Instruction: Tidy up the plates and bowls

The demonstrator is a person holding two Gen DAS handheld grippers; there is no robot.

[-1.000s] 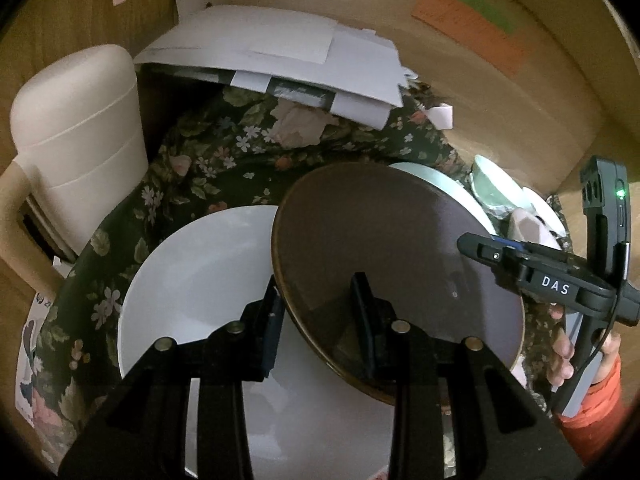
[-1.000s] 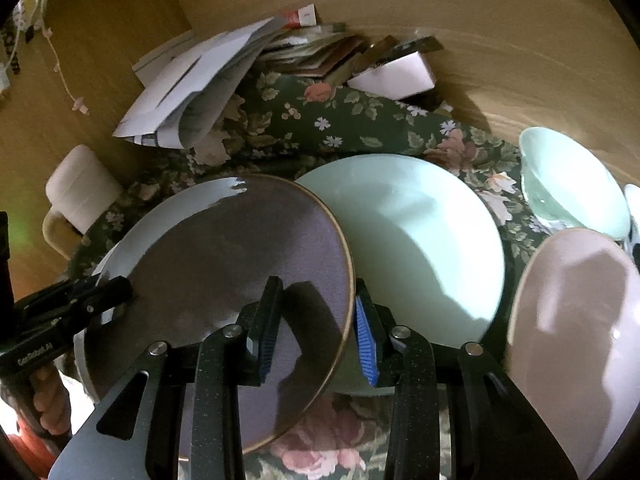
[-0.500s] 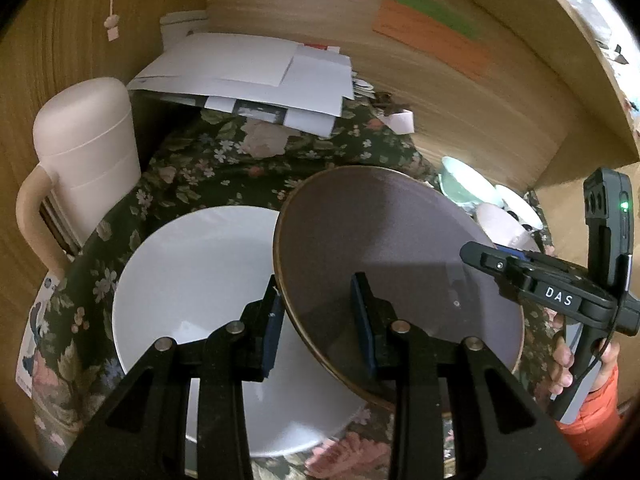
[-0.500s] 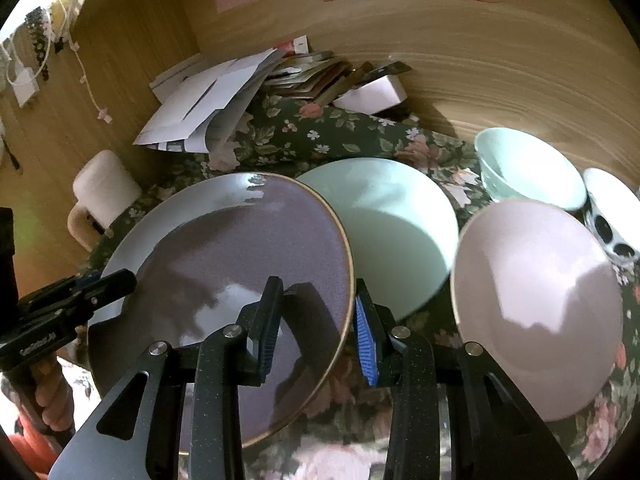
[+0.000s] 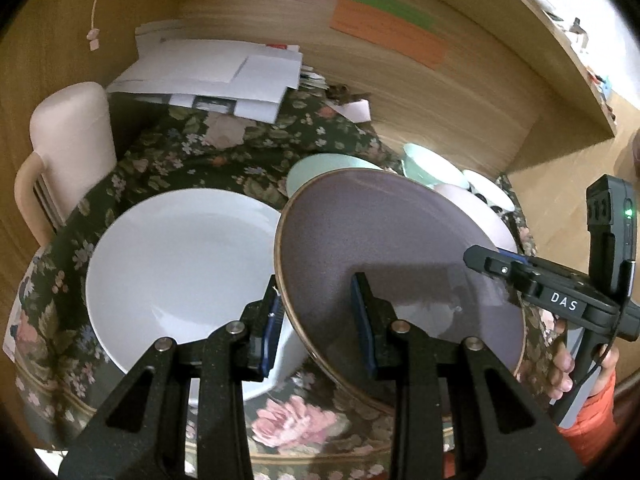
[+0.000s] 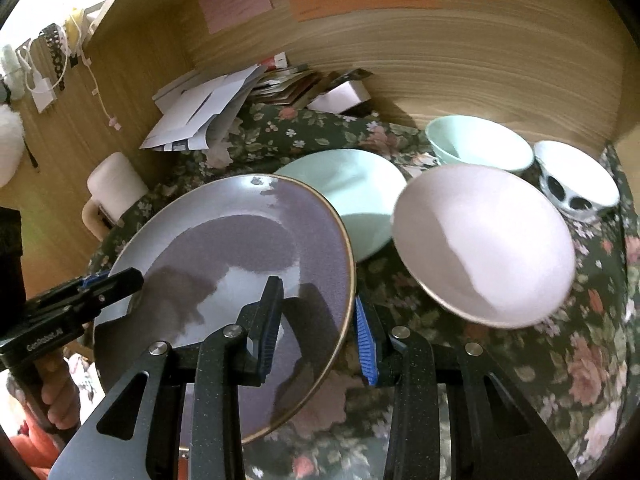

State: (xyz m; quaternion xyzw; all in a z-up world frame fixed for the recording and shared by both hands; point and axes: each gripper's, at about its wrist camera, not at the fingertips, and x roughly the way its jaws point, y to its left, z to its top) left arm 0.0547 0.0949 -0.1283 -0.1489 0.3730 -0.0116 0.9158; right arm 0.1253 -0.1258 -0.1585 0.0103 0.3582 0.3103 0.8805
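Note:
A purple plate with a gold rim (image 5: 384,248) (image 6: 240,256) hangs tilted above the floral tablecloth (image 6: 560,360), held from both sides. My left gripper (image 5: 316,284) is shut on its left rim. My right gripper (image 6: 318,296) is shut on its right rim. Each gripper shows in the other's view, clamped on the far edge. A white plate (image 5: 180,264) lies left of and partly under the purple one. A mint plate (image 6: 352,184), a pink plate (image 6: 484,240), a mint bowl (image 6: 480,144) and a black-and-white bowl (image 6: 576,176) sit to the right.
A cream jug with a handle (image 5: 68,140) stands at the left. A pile of papers (image 5: 216,76) lies at the back against the wooden wall (image 6: 440,60), which carries coloured notes. A hand in an orange sleeve (image 5: 584,396) holds the right gripper.
Both grippers have drawn back from the wall with the purple plate between them. The dishes on the cloth look smaller, and the pink plate and both bowls have come into the right wrist view.

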